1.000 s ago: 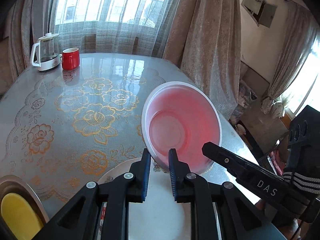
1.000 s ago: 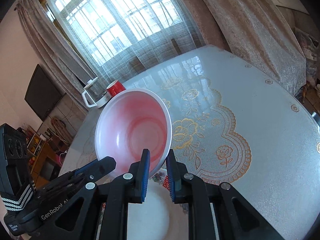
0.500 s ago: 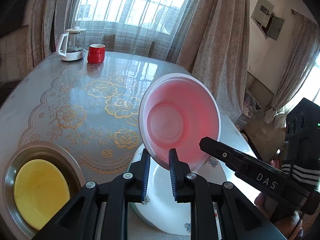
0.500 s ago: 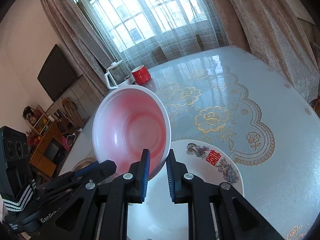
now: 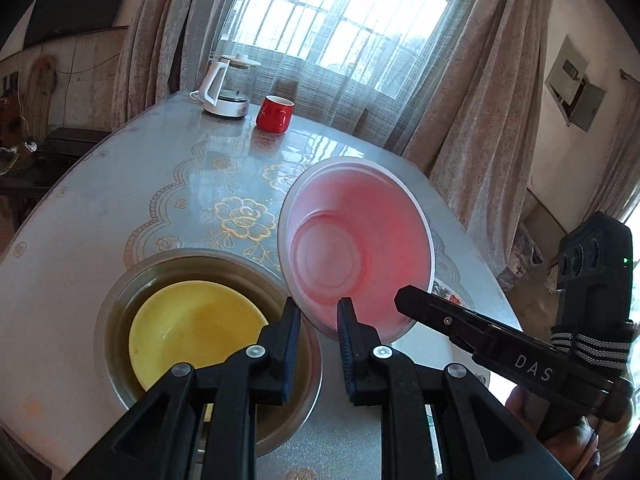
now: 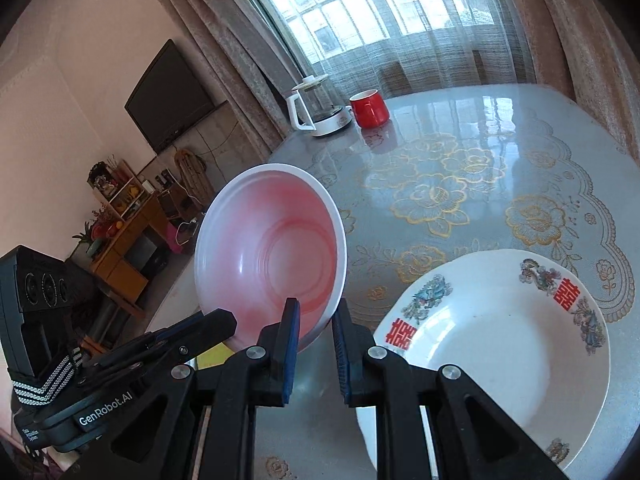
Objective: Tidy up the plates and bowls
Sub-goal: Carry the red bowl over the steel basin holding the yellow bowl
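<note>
Both grippers are shut on the rim of one pink plastic bowl [image 5: 356,248], held tilted in the air. My left gripper [image 5: 318,320] pinches its near edge. My right gripper [image 6: 314,324] pinches the same bowl [image 6: 272,248] from the other side. Below and left of the bowl, a yellow bowl [image 5: 192,332] sits inside a metal basin [image 5: 116,304]. A white plate [image 6: 496,344] with red characters and flower prints lies on the table to the right of my right gripper.
A red mug [image 5: 275,114] and a white-based glass kettle [image 5: 226,92] stand at the far end of the glass-topped table [image 5: 224,184]. Curtains hang behind. The table edge runs close on the left and right.
Both grippers carried the pink bowl leftward, off the white plate and toward the metal basin with the yellow bowl. Both stayed shut on its rim.
</note>
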